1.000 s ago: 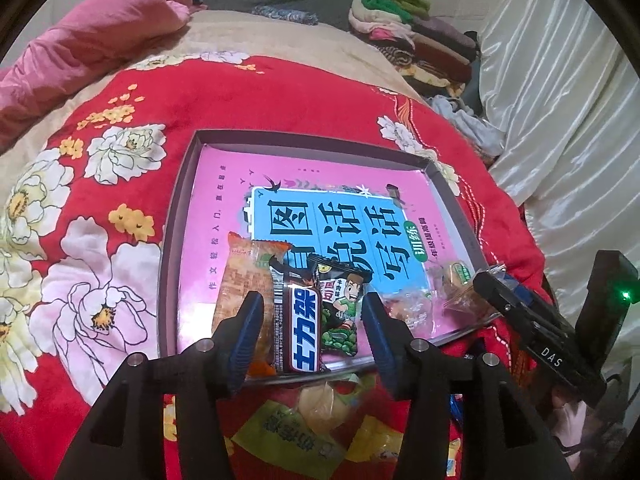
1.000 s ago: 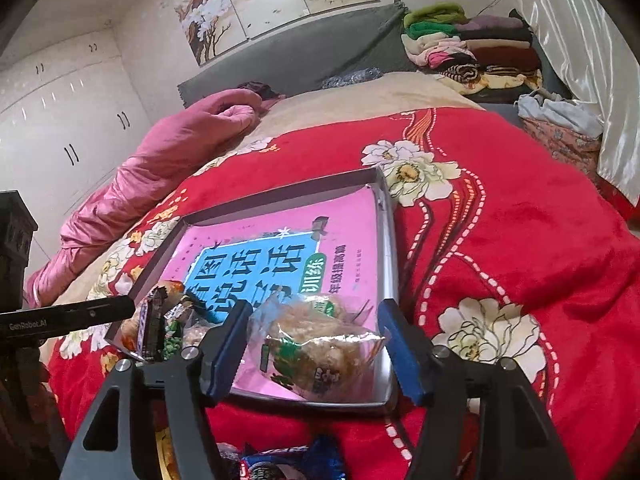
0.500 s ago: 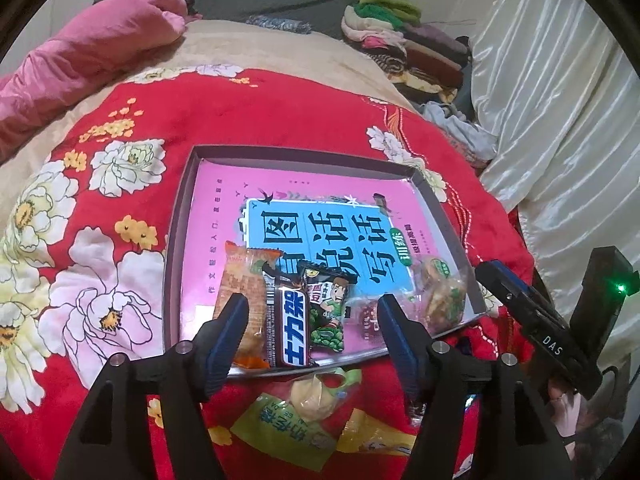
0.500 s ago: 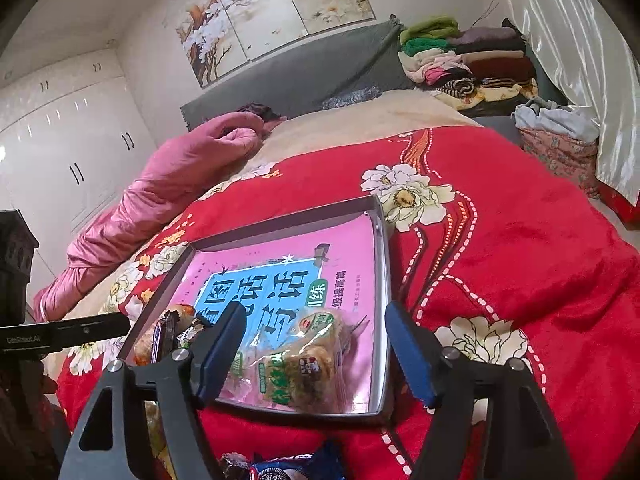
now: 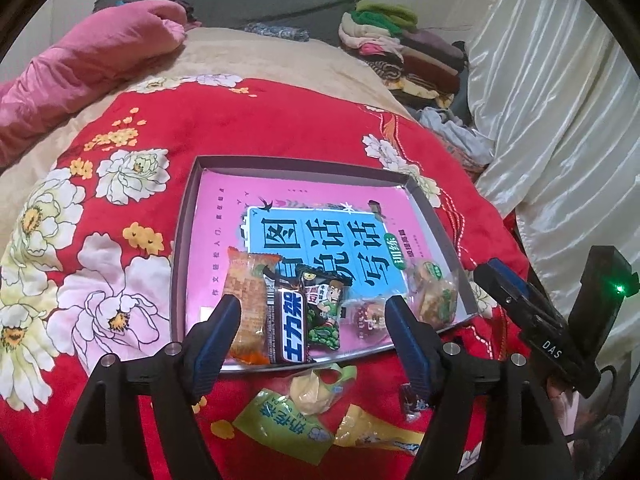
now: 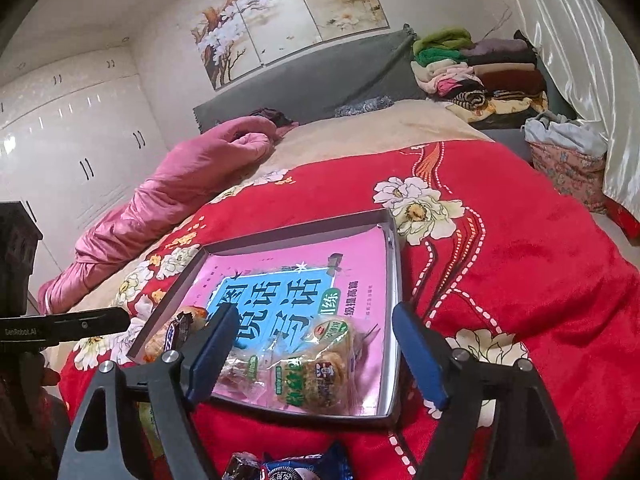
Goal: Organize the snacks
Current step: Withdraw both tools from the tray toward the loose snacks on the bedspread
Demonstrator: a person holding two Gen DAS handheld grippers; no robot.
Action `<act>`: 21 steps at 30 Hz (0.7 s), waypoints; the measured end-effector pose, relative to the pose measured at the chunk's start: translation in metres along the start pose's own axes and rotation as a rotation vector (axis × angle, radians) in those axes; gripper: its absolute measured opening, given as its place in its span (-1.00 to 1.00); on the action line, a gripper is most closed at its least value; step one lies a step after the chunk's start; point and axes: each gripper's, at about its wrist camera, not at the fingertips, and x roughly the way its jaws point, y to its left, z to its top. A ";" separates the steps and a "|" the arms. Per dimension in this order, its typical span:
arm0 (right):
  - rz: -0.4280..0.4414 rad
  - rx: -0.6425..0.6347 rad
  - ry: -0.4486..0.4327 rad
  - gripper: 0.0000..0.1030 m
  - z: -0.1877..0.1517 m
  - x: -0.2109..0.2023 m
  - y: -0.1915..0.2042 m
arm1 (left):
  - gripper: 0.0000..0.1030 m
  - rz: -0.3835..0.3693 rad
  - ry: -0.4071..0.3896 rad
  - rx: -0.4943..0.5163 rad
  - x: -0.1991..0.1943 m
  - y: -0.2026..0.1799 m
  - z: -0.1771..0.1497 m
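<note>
A shallow grey tray (image 5: 182, 240) lined with a pink and blue book cover lies on the red flowered blanket. Along its near edge lie an orange packet (image 5: 246, 304), a brown chocolate bar (image 5: 290, 326), a green pea packet (image 5: 326, 308), a small red candy (image 5: 364, 316) and clear-wrapped cakes (image 5: 434, 294). My left gripper (image 5: 312, 312) hovers over the bar and pea packet with its jaws opening, its pads touching neither. My right gripper (image 6: 314, 316) is also opening, above the cake packets (image 6: 316, 376) lying in the tray (image 6: 394, 280), its pads clear of them.
Loose snacks lie on the blanket before the tray: a green wrapper (image 5: 280, 424), a yellow pastry (image 5: 312, 388), a yellow wrapper (image 5: 376, 432) and a blue biscuit pack (image 6: 304, 466). A pink quilt (image 5: 100, 64) and folded clothes (image 5: 400, 48) lie at the far end; a curtain (image 5: 560, 120) hangs to the right.
Both grippers' jaws have spread wider and drawn back a little from the tray. The cake packet that sat between the right fingers now lies in the tray.
</note>
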 end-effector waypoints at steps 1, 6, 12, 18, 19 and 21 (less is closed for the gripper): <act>0.000 -0.008 0.000 0.53 0.000 -0.001 0.001 | 0.48 -0.001 0.002 0.001 0.000 -0.001 -0.001; 0.000 -0.050 -0.007 0.54 0.000 -0.007 0.010 | 0.48 -0.016 0.015 0.013 -0.003 -0.007 -0.008; -0.001 -0.066 -0.013 0.54 -0.002 -0.018 0.012 | 0.48 -0.037 0.041 0.014 -0.008 -0.014 -0.019; -0.006 -0.056 -0.015 0.57 -0.007 -0.032 0.011 | 0.48 -0.042 0.074 0.029 -0.009 -0.025 -0.034; -0.003 -0.054 -0.014 0.58 -0.008 -0.035 0.011 | 0.48 -0.046 0.082 0.022 -0.008 -0.027 -0.038; -0.010 -0.056 -0.012 0.59 -0.010 -0.039 0.011 | 0.48 -0.058 0.097 0.022 -0.007 -0.030 -0.044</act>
